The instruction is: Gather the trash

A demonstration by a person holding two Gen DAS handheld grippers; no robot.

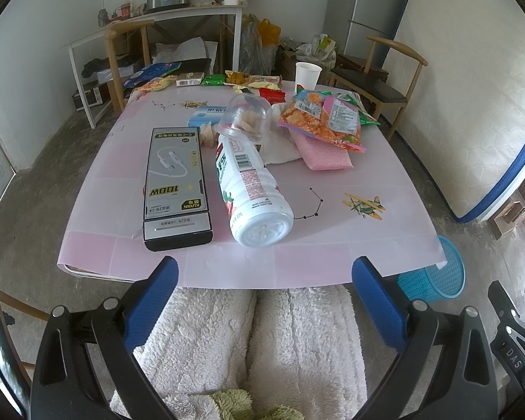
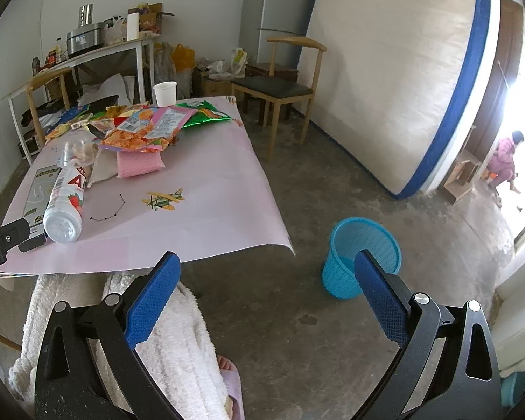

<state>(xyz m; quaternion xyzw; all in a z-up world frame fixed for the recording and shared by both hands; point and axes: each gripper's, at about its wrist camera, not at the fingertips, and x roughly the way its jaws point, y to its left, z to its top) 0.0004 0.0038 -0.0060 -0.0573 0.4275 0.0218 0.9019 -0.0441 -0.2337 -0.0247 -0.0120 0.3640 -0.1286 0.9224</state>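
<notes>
Two grippers, both spread wide and empty: left gripper (image 1: 265,273) low before the near edge of the pink surface (image 1: 332,182), right gripper (image 2: 266,267) off over the floor, facing the blue basket (image 2: 362,255) beside the surface. White bottle (image 1: 252,189) on its side near the front edge, just beside a long cable box (image 1: 175,182). Snack wrappers (image 1: 323,119) heaped farther back over a pink cloth (image 1: 327,155); paper cup (image 1: 307,75) upright at the far edge.
</notes>
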